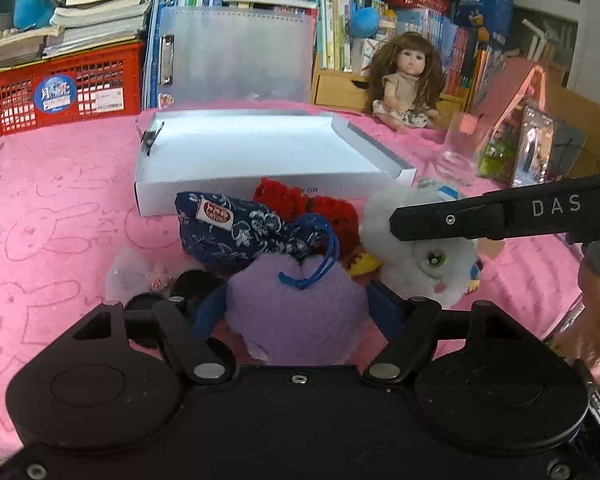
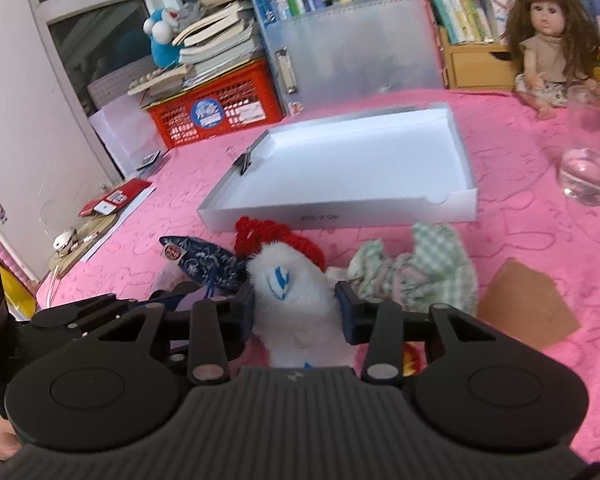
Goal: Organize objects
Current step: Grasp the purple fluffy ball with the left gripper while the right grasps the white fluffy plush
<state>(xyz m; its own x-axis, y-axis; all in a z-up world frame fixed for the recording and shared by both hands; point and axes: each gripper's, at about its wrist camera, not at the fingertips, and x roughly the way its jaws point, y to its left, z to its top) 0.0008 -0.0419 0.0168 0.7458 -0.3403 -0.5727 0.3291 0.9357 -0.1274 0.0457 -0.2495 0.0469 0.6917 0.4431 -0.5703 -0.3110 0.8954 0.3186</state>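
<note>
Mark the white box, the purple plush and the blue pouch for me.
white box (image 2: 364,168), right wrist view, on its bare inner floor.
purple plush (image 1: 296,312), left wrist view, on the middle of its body between the fingers.
blue pouch (image 1: 252,232), left wrist view, on its patterned cloth side.

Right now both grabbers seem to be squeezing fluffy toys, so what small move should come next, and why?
Probably lift the right gripper, closed on the white fluffy plush toy, and carry it toward the shallow white cardboard box, which lies open just behind the pile. The left gripper already clamps the lilac fuzzy plush.
</note>
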